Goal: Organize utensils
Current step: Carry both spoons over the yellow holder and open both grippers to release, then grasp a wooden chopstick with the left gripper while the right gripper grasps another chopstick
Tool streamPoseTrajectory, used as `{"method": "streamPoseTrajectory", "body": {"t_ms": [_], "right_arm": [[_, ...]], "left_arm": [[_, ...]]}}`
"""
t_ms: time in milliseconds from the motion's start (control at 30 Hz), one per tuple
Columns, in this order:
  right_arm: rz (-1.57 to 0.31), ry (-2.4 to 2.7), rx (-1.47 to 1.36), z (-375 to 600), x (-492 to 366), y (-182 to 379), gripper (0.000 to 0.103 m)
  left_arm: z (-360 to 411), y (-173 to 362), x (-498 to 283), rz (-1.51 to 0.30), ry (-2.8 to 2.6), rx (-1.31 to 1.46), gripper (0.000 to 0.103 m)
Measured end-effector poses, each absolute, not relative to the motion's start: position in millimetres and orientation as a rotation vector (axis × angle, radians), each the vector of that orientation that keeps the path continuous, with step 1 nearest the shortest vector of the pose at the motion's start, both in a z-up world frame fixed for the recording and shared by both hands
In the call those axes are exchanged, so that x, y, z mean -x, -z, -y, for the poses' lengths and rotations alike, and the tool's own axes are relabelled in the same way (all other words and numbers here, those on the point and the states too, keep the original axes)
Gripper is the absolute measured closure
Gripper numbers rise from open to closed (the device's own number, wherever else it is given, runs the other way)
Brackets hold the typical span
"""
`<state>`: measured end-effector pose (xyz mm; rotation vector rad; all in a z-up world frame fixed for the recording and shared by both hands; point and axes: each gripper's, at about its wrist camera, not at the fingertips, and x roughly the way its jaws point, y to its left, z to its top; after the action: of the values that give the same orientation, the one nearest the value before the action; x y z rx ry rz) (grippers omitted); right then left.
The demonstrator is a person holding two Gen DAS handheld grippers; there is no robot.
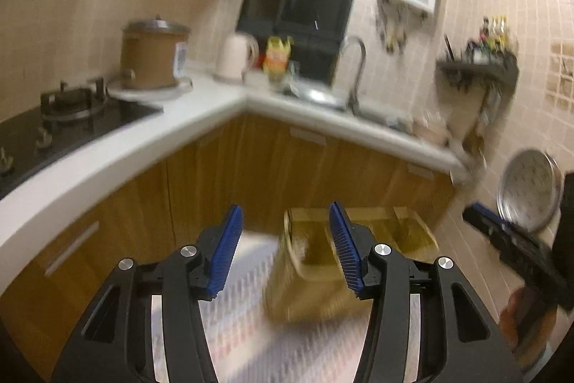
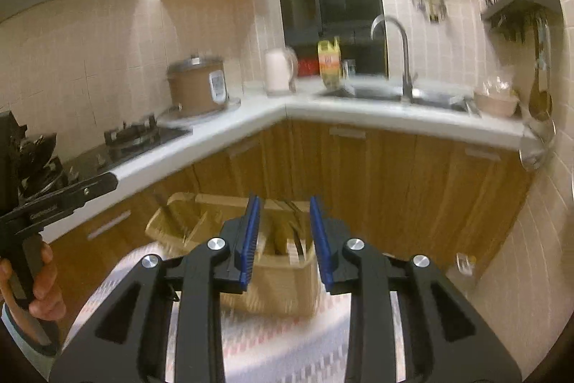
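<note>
A tan compartment organizer (image 1: pixel 312 297) stands on a patterned cloth (image 1: pixel 244 311) just beyond my left gripper (image 1: pixel 285 214). That gripper is open, its blue pads wide apart with nothing between them. The right gripper (image 1: pixel 473 214) shows side-on at the right edge, held by a hand. In the right wrist view the same organizer (image 2: pixel 280 286) sits straight ahead, with blurred dark utensils (image 2: pixel 296 236) in its middle compartment. My right gripper (image 2: pixel 284 203) is open by a narrower gap and holds nothing. The left gripper (image 2: pixel 104 183) comes in from the left, a hand on its grip.
An L-shaped white counter (image 2: pixel 258 117) over wooden cabinets (image 2: pixel 394 174) runs behind the organizer. It carries a gas hob (image 1: pixel 68 106), a brown cooker pot (image 1: pixel 150 56), a kettle (image 2: pixel 278 70) and a sink with a tap (image 2: pixel 401 60). A ladle (image 2: pixel 538 103) hangs at right.
</note>
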<state>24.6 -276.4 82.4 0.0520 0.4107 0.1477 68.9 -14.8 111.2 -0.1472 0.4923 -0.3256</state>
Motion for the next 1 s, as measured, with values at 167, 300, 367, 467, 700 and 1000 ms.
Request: {"method": "streamPoseTrajectory", "body": {"t_ms": [167, 300, 367, 467, 700, 1000], "right_arm": [[-0.682, -0.186, -0.032, 275, 10, -70, 0.077], [-0.895, -0.215, -0.033, 271, 29, -35, 0.077], [-1.001, -0.203, -0.015, 269, 38, -7, 0.077], [-1.136, -0.188, -0.018, 270, 46, 34, 0.077], [-1.284, -0.182, -0.091, 278, 54, 79, 0.077], [-1.284, -0.168, -0.076, 277, 58, 78, 0.077]], "left_arm": [[4, -85, -40, -0.768, 0.372, 0.096, 0.056], [0, -33, -20, -0.991, 0.422, 0.073, 0.059], [3, -10, -13, -1.052, 0.418, 0.047, 0.061], [6, 20, -11, -1.127, 0.411, 0.034, 0.063], [15, 57, -18, -1.229, 0.403, 0.063, 0.072], [28, 58, -30, -1.208, 0.356, 0.031, 0.075]]}}
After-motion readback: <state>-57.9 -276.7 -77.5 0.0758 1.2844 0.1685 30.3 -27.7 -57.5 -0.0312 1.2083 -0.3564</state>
